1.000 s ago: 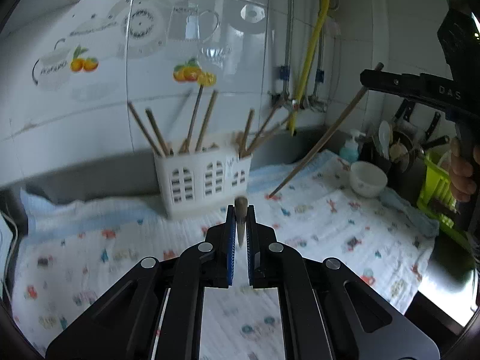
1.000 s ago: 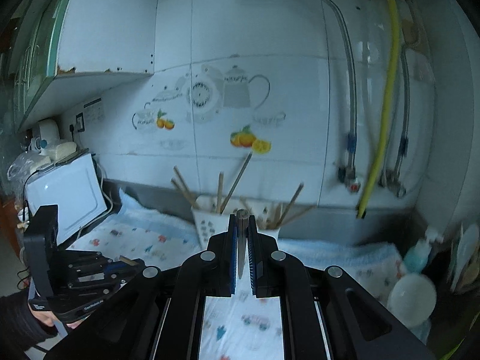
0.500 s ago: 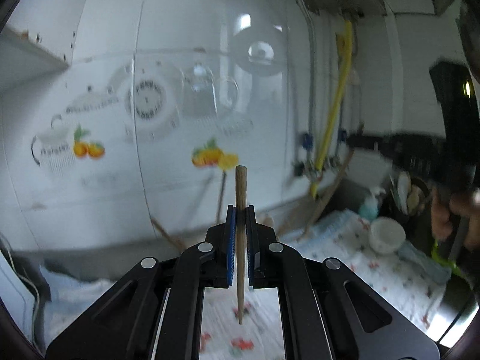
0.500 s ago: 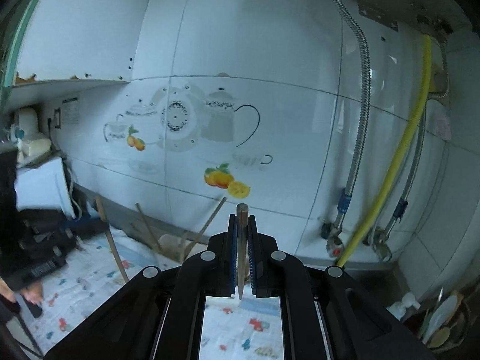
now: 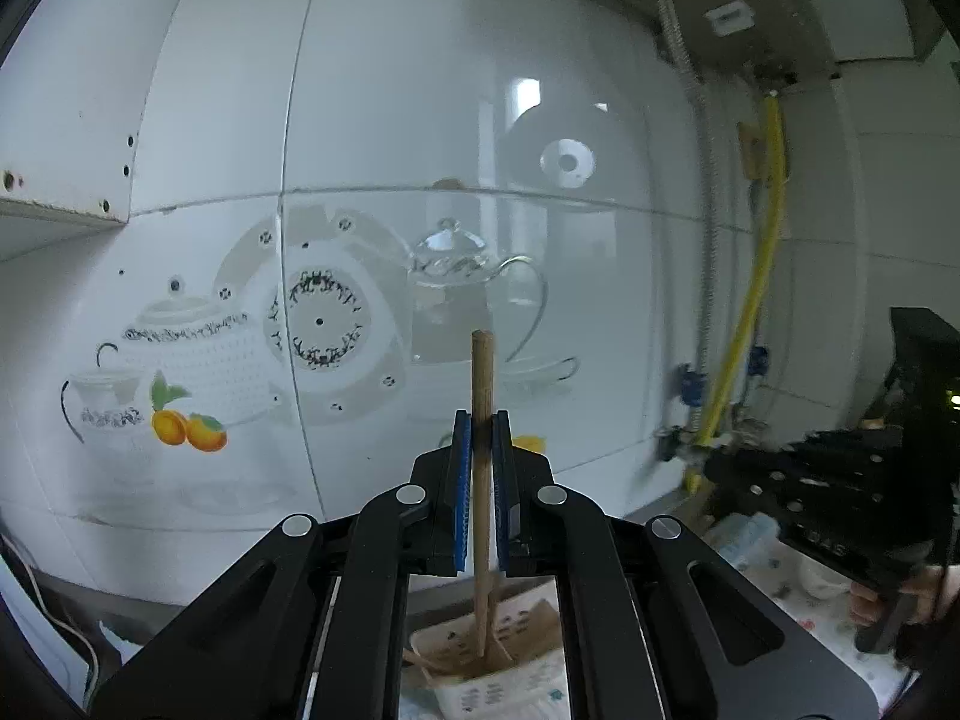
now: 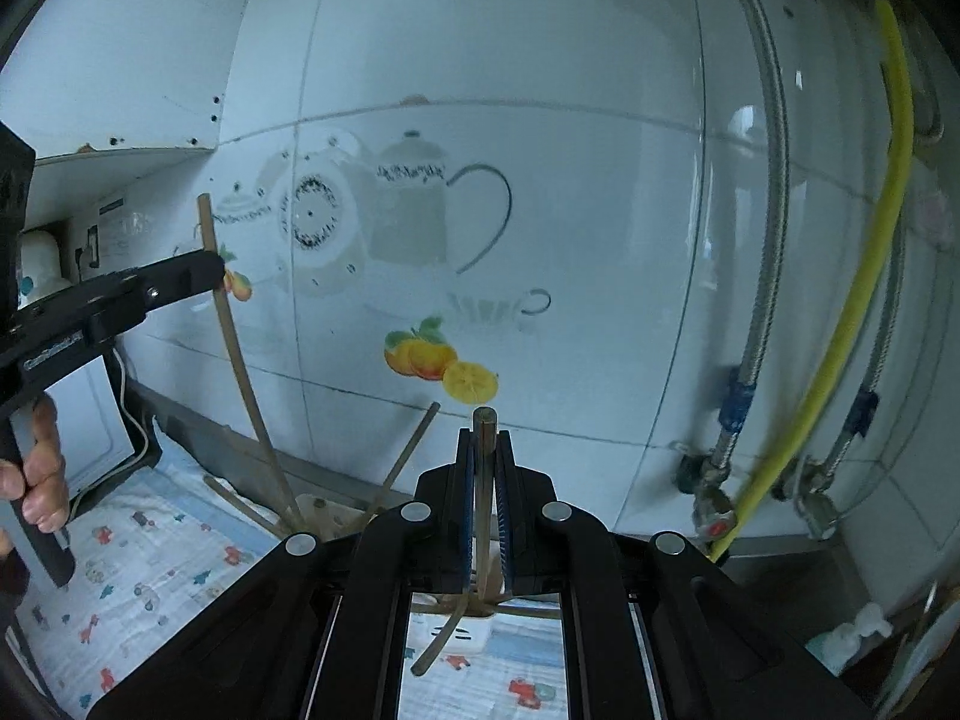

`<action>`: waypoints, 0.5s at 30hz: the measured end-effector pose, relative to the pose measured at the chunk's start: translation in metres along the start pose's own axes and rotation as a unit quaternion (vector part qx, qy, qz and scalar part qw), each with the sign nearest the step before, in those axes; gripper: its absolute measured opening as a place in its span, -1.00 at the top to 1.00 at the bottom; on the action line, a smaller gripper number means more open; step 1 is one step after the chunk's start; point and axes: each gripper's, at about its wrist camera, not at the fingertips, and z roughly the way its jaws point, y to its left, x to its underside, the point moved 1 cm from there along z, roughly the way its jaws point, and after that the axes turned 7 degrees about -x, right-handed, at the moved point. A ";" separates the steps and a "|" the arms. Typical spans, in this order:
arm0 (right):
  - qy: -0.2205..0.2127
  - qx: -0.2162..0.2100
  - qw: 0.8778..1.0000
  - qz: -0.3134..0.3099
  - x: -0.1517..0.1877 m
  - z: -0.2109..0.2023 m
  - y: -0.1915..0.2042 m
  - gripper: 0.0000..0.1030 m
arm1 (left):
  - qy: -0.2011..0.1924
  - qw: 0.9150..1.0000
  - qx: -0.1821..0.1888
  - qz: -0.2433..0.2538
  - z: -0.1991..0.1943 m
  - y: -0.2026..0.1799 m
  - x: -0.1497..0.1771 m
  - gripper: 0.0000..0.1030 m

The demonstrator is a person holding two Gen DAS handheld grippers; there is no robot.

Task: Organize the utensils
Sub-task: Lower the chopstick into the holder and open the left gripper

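Note:
My left gripper [image 5: 480, 438] is shut on a wooden chopstick [image 5: 482, 384] held upright, its lower end reaching into the white utensil holder [image 5: 498, 672] below. In the right wrist view the left gripper [image 6: 204, 270] and its chopstick [image 6: 231, 336] stand at the left, the stick slanting down into the holder [image 6: 324, 516]. My right gripper [image 6: 485, 450] is shut on another chopstick [image 6: 483, 426], upright above the holder's near side [image 6: 474, 630]. Several other chopsticks [image 6: 414, 450] lean in the holder. The right gripper [image 5: 840, 480] shows at the right of the left wrist view.
A patterned cloth [image 6: 150, 576] covers the counter. A tiled wall with teapot and fruit decals [image 5: 318, 324] stands close behind. A yellow hose [image 6: 864, 300] and metal pipes [image 6: 762, 228] run down at the right. A white appliance [image 6: 90, 420] sits at the left.
Both grippers have tilted up and moved in over the holder. The left chopstick has gone from pointing forward to upright, with its lower end now in the holder.

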 end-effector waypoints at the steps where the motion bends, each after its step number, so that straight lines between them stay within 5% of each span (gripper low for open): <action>1: 0.004 -0.003 1.000 0.003 0.003 0.005 -0.002 0.87 | 0.005 1.000 0.000 -0.003 0.004 0.001 0.002 0.91; 15: 0.051 -0.014 0.998 0.020 0.031 0.042 -0.010 0.87 | 0.080 0.997 0.007 -0.008 0.046 0.004 0.046 0.89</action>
